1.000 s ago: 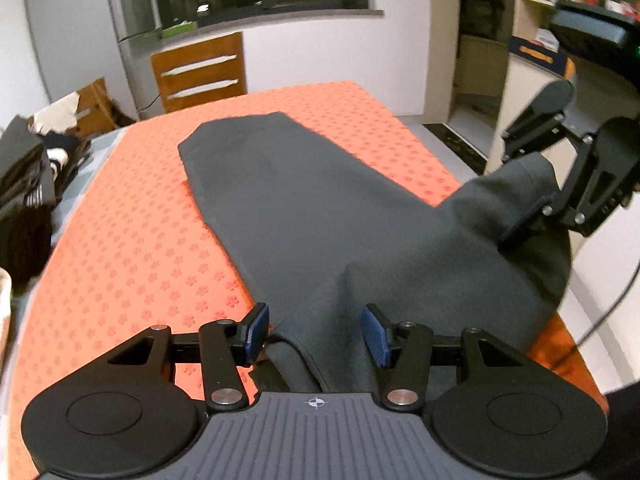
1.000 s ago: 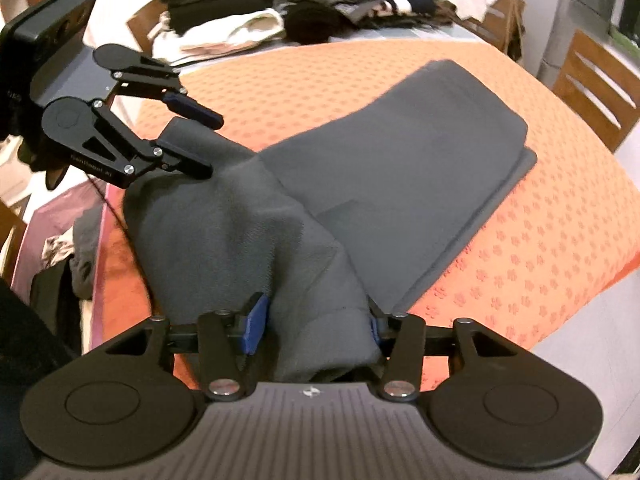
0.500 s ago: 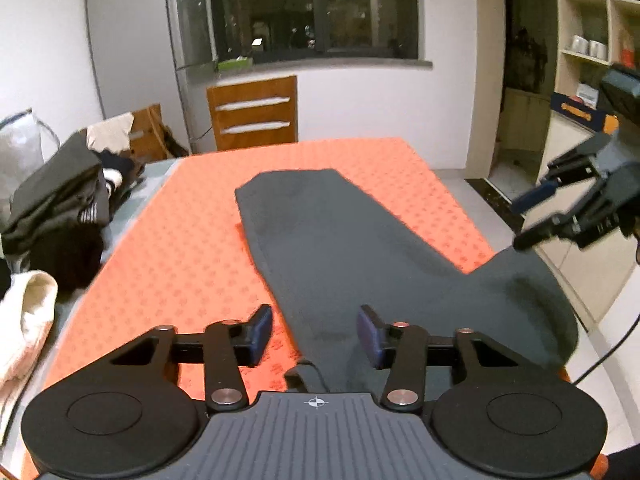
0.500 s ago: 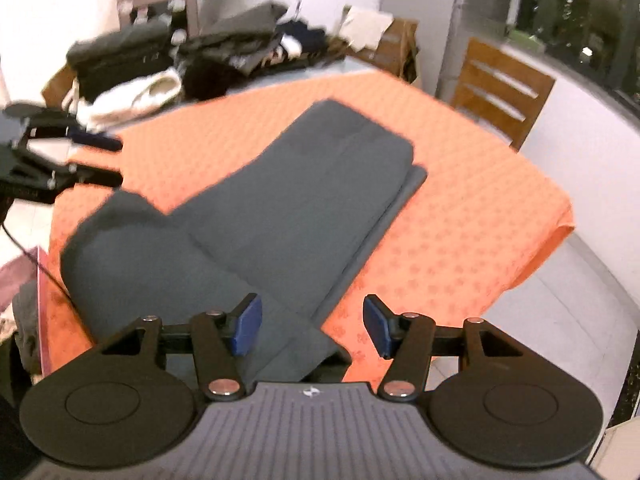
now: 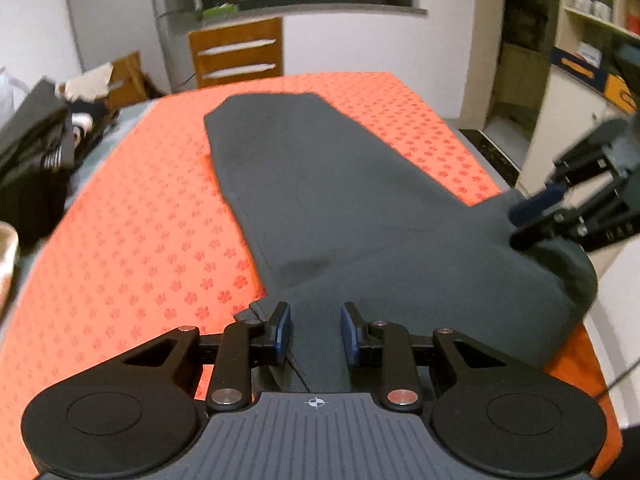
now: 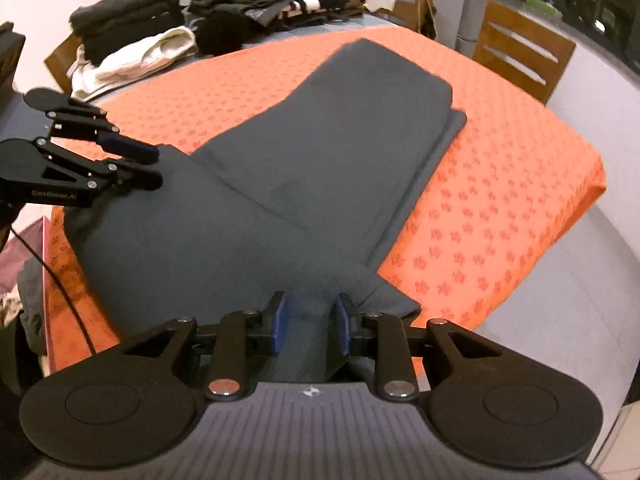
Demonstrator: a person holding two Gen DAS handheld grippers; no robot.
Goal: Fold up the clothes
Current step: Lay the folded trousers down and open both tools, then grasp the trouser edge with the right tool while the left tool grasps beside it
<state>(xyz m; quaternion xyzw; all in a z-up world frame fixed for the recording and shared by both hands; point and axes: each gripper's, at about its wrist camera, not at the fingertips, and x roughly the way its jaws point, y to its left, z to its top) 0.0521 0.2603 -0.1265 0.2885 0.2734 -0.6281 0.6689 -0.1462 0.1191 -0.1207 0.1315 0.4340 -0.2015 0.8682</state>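
A dark grey garment [image 5: 340, 200] lies lengthwise on the orange patterned tablecloth [image 5: 140, 240]; it also shows in the right wrist view [image 6: 320, 160]. Its near end spreads wide along the table's near edge. My left gripper [image 5: 314, 334] is open, its blue pads on either side of one near corner of the garment. My right gripper [image 6: 308, 326] is open over the other near corner. Each gripper shows in the other's view, the right one [image 5: 532, 220] and the left one [image 6: 136, 164], both with jaws apart above the cloth.
A heap of dark and cream clothes [image 6: 180, 28] sits at the table's far side, also in the left wrist view [image 5: 36, 160]. Wooden chairs [image 5: 236, 52] [image 6: 520, 52] stand by the table. Shelving [image 5: 592, 40] is at the right. The table edge drops off close to both grippers.
A second ago both grippers held the garment's near end raised. They let go, lifted away, and have now come back down with open jaws over the near corners, which lie flatter.
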